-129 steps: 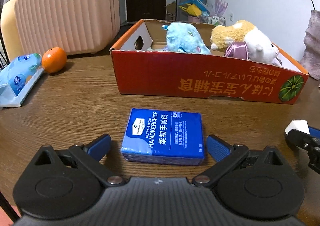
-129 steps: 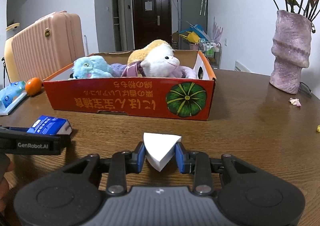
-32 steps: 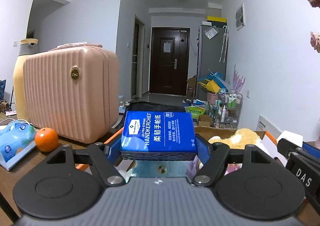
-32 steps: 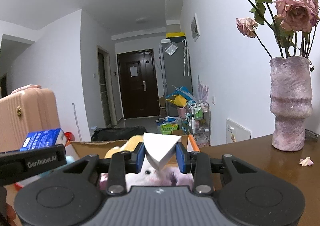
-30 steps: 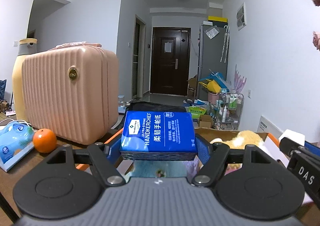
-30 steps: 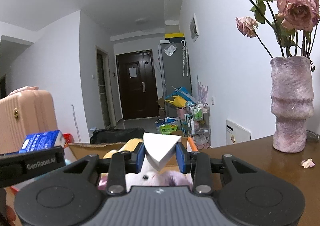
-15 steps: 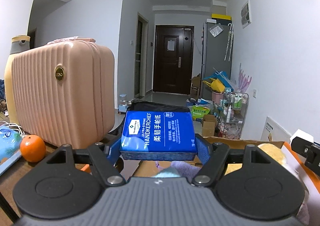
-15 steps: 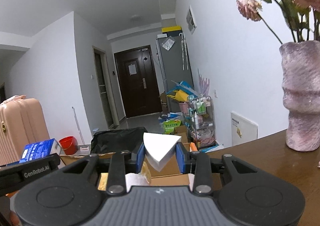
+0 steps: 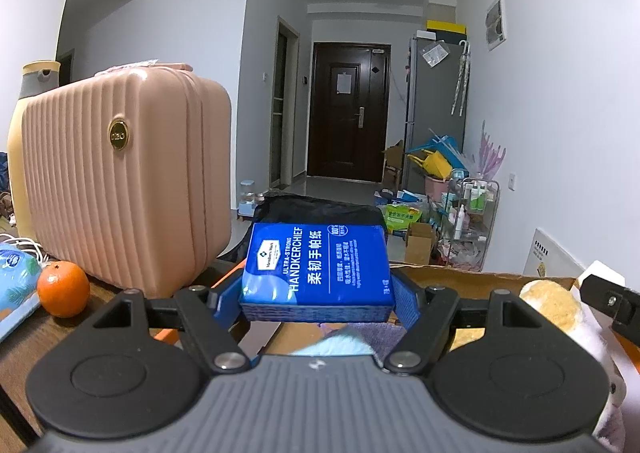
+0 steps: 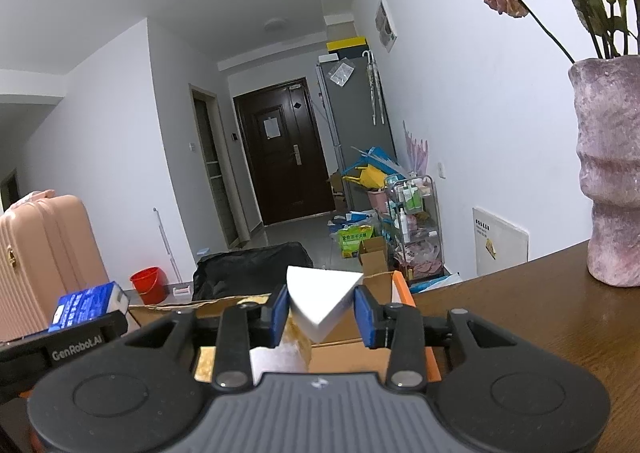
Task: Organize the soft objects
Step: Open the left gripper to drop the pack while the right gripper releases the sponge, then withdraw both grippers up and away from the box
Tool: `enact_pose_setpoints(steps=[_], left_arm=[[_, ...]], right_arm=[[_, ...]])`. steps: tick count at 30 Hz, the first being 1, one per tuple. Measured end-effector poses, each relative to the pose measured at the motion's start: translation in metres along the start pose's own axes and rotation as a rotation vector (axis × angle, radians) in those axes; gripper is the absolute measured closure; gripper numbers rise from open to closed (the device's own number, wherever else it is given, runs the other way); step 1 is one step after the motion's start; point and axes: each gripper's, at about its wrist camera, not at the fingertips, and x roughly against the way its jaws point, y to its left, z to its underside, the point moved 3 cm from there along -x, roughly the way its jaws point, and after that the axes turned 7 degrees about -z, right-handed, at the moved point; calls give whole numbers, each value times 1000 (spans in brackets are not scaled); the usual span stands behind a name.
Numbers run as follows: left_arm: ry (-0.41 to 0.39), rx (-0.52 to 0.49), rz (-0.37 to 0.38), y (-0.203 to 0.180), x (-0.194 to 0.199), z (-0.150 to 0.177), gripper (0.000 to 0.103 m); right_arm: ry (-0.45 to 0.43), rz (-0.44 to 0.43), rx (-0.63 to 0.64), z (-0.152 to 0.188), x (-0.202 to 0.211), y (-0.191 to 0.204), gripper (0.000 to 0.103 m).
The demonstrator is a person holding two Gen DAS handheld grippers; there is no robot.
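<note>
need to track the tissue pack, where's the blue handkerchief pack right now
In the left wrist view the blue handkerchief pack is clamped in the left gripper, held above the cardboard box, right of the pink suitcase.

A glossy blue plastic-wrapped handkerchief pack is being pressed between the ribbed blue pads of the left gripper, whose matt black plastic body is being shown with shiny metal pivot screws. A smooth, matt white foam wedge is being squeezed by the right gripper. Plain brown cardboard is being shown on the box wall, fluffy cloth on the yellow plush toy, polished wood grain on the table, ribbed hard plastic on the pink suitcase, and rough stone-like texture on the vase.
</note>
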Motion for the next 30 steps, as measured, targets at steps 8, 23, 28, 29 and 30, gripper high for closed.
enact_pose_setpoints(steps=[8,23,28,29,30], left_arm=[[-31,14,5,2,6,0,0],[-21,18,-6,2,5,3,0],[-20,14,-9,4,8,5,0],[-21,14,-9,5,8,5,0],[-21,12,-8,6,9,6,0]], right_arm=[[-61,-6,-3,1,9,1,17],[-91,8,9,2,16,5,0],[-96,11,9,3,18,6,0],[-97,13,11,3,18,6,0],[-100,15,10,3,19,6,0]])
